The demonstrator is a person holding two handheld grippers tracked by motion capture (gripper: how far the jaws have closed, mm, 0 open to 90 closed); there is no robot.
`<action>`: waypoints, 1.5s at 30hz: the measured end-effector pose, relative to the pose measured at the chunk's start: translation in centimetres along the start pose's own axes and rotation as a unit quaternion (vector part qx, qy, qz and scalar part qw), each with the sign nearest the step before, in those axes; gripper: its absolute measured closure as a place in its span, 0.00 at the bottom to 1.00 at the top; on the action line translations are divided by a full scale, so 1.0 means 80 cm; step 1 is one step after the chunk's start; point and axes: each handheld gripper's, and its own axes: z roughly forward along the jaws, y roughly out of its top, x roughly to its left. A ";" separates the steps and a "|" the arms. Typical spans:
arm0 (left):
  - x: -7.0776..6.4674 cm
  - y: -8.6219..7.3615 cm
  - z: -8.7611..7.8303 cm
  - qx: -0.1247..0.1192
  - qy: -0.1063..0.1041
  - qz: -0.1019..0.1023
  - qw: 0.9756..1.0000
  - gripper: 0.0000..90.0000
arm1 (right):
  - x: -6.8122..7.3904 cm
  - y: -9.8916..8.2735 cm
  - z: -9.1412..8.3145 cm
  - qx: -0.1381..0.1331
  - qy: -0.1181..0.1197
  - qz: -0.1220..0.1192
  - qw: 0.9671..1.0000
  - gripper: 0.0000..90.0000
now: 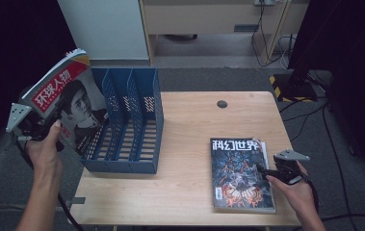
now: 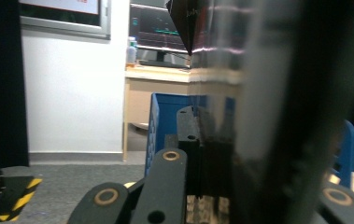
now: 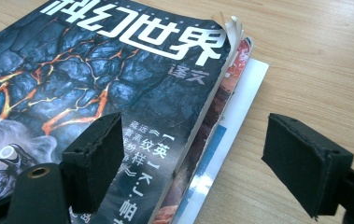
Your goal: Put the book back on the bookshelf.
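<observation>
Left gripper [image 1: 38, 126] clamps red-banner magazine [image 1: 69, 103], tilted, just left of the blue file rack [image 1: 129, 122] (slots free). Right gripper [image 3: 198, 163] gapes, straddling the dark magazine's [image 3: 95, 84] right edge, right of the rack.

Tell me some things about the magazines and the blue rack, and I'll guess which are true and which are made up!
1. The left tongs hold a magazine with a red title band up in the air. True.
2. That magazine already stands inside the blue rack. False: it is held beside the rack's left end, not in a slot.
3. The right tongs are squeezing the dark magazine. False: their pads stand open over the right edge of the stack.
4. The dark magazine lies on top of other magazines on the table. True.
5. The blue rack is full of books. False: no books show in its slots.
</observation>
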 end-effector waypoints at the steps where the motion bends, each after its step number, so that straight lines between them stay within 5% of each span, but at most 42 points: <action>1: 0.000 -0.003 0.003 0.000 0.000 -0.002 1.000 0.96 | 0.000 0.000 0.000 0.001 0.000 0.001 1.000 0.23; 20: 0.008 -0.043 0.032 0.018 -0.009 -0.019 1.000 0.96 | -0.001 -0.001 0.000 0.006 -0.005 0.002 1.000 0.23; 45: 0.022 -0.080 0.031 0.028 0.008 -0.033 0.999 0.96 | 0.000 -0.002 0.001 0.008 -0.007 -0.002 1.000 0.23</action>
